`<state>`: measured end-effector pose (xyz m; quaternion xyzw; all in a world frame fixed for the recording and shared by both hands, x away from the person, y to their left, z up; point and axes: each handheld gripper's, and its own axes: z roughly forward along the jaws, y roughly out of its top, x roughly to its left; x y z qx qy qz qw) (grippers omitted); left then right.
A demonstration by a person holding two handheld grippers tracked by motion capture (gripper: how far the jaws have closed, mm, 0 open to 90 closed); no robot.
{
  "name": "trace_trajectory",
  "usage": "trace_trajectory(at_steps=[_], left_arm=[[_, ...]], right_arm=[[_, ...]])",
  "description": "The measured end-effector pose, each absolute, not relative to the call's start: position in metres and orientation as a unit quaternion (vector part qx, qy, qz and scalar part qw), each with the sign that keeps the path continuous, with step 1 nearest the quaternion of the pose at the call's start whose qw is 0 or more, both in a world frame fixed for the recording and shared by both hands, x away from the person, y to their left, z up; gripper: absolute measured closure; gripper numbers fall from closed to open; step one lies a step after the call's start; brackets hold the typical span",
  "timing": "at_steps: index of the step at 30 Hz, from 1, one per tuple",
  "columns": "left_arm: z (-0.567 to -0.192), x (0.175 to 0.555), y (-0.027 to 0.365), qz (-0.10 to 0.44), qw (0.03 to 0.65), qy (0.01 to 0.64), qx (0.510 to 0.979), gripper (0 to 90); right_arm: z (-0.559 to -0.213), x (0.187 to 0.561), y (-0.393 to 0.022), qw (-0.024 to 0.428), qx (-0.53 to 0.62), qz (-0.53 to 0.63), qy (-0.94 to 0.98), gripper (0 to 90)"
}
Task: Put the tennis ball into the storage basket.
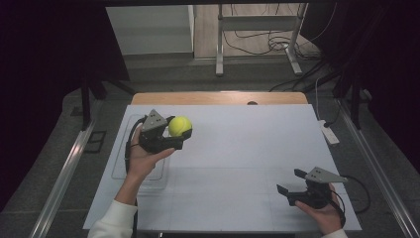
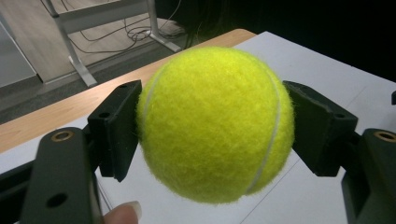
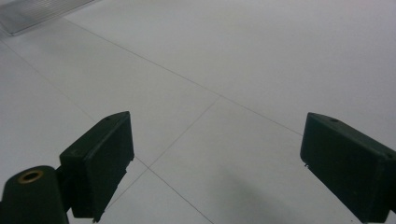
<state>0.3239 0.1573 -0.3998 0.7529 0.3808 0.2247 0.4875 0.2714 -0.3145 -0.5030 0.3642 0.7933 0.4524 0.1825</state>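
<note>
A yellow tennis ball (image 1: 180,126) is held up over the left part of the white table sheet (image 1: 237,148). My left gripper (image 1: 177,133) is shut on it. In the left gripper view the two black pads (image 2: 116,128) press on both sides of the ball (image 2: 215,123), and a fingertip of the person's hand shows at the bottom. My right gripper (image 1: 289,182) rests low near the front right of the sheet, held by the person's right hand. Its jaws stand wide apart over bare sheet (image 3: 219,88), with nothing between them.
A clear plastic tray (image 1: 121,163) lies on the left side of the sheet, under the left hand and forearm; its corner (image 3: 32,14) shows in the right gripper view. A wooden table edge (image 1: 218,97) runs behind the sheet. Metal stand legs (image 1: 219,44) and cables lie on the floor beyond.
</note>
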Motion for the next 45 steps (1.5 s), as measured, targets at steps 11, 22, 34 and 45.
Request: trace_trajectory(at_steps=[11, 22, 34, 45], left_arm=[[-0.403, 0.331, 0.164, 0.227, 0.484, 0.388, 0.750, 25.6], [-0.403, 0.338, 0.175, 0.229, 0.492, 0.401, 0.738, 25.6], [-0.408, 0.348, 0.189, 0.232, 0.492, 0.423, 0.725, 25.6], [-0.410, 0.352, 0.198, 0.242, 0.489, 0.432, 0.718, 25.6]], right_arm=[[-0.504, 0.272, -0.314, 0.182, 0.366, 0.451, 0.794, 9.8], [-0.504, 0.272, -0.314, 0.183, 0.365, 0.450, 0.795, 9.8], [-0.505, 0.272, -0.314, 0.184, 0.365, 0.447, 0.796, 9.9], [-0.504, 0.272, -0.314, 0.185, 0.365, 0.447, 0.796, 9.9]])
